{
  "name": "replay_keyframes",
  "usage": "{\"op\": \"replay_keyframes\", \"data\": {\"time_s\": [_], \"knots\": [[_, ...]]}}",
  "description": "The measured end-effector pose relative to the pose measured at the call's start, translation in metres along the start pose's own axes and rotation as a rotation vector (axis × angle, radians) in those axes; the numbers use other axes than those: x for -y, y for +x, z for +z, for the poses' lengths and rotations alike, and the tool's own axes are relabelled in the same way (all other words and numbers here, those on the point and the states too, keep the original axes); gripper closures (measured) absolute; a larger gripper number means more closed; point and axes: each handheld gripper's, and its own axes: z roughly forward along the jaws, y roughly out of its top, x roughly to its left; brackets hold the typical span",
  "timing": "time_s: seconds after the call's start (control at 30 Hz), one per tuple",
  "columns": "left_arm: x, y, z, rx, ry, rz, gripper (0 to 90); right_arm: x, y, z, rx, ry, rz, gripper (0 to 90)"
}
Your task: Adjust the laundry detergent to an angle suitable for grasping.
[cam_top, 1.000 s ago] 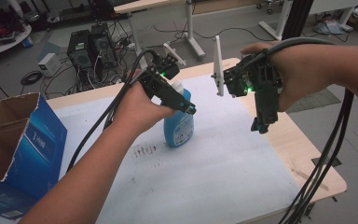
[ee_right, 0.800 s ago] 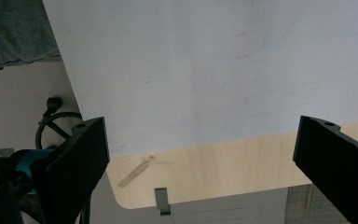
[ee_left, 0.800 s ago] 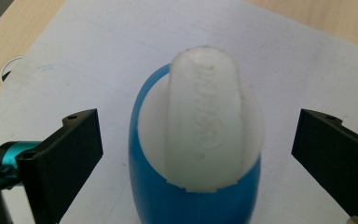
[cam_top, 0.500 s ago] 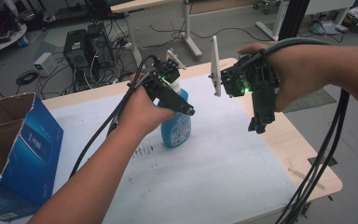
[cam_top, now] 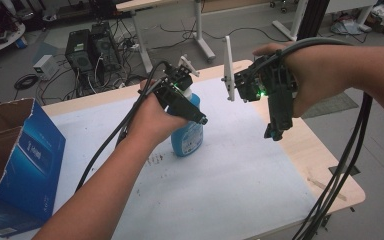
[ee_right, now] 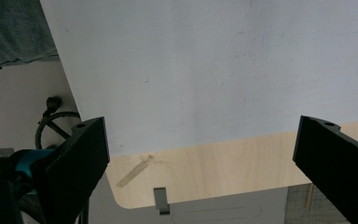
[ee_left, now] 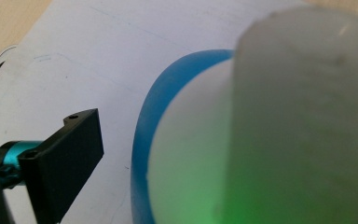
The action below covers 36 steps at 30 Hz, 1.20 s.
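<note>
We see the left gripper (cam_top: 192, 107) at the top of the blue spray bottle (cam_top: 187, 135), which stands upright on the white sheet (cam_top: 230, 180) covering the table (cam_top: 325, 155), near its middle. In the left gripper view one black jaw rises at lower left, clear of the bottle; the bottle's pale, blurred top (ee_left: 303, 116) covers the right of the frame and hides the other jaw. We cannot tell whether this gripper clamps the bottle or merely sits over it. A green glow tints the bottle's lower part in that view.

The right gripper (cam_top: 275, 131) hangs in the air above the table's right edge, well apart from the bottle, pointing downward. In its own view (ee_right: 200, 154) the two jaws stand wide apart with nothing between them; below lie the sheet and the bare wood edge.

Hard to make out: the bottle's label and its trigger head, both masked by the left hand (cam_top: 152, 122) and gripper body in the high view. A blue cardboard box (cam_top: 20, 165) sits at the table's left, cut off by the frame.
</note>
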Motion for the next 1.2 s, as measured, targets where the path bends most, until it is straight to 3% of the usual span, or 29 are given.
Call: {"op": "replay_keyframes", "data": {"time_s": [0.63, 0.97, 1.2], "knots": [[0.0008, -0.0002, 0.0003, -0.016, 0.026, 0.01, 18.9, -0.0022, -0.0005, -0.0001, 0.002, 0.004, -0.002, 2.6], [0.0, -0.0024, -0.0001, -0.006, 0.026, 0.015, 22.4, -0.0023, -0.0001, -0.0002, 0.006, 0.001, -0.002, 2.6], [0.0007, -0.002, 0.001, -0.025, 0.033, 0.014, 24.0, -0.0026, 0.0005, -0.0003, 0.007, 0.006, -0.003, 2.6]]}}
